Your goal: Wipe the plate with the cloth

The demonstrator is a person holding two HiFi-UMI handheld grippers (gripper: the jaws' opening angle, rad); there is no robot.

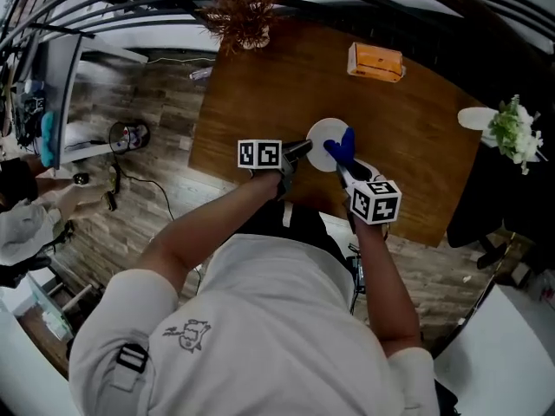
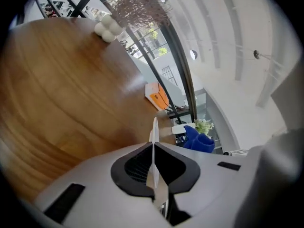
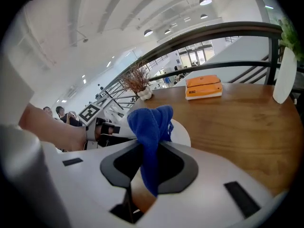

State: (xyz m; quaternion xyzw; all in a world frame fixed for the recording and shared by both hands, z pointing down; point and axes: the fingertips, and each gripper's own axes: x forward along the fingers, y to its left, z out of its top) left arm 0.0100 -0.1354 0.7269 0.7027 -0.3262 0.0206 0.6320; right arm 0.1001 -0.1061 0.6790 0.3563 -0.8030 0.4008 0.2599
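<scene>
The left tool (image 2: pixel 153 151) is clamped on the rim of the white plate (image 1: pixel 323 133), which sits near the front edge of the wooden counter (image 1: pixel 260 102). The right tool (image 3: pixel 145 160) grips the blue cloth (image 3: pixel 149 122), whose bunched end hangs over the plate. An orange box (image 1: pixel 375 61) lies farther back.

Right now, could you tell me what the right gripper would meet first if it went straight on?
Most likely the white plate, which lies just beyond the blue cloth that the right gripper holds in its jaws; exact depth is unclear.
</scene>
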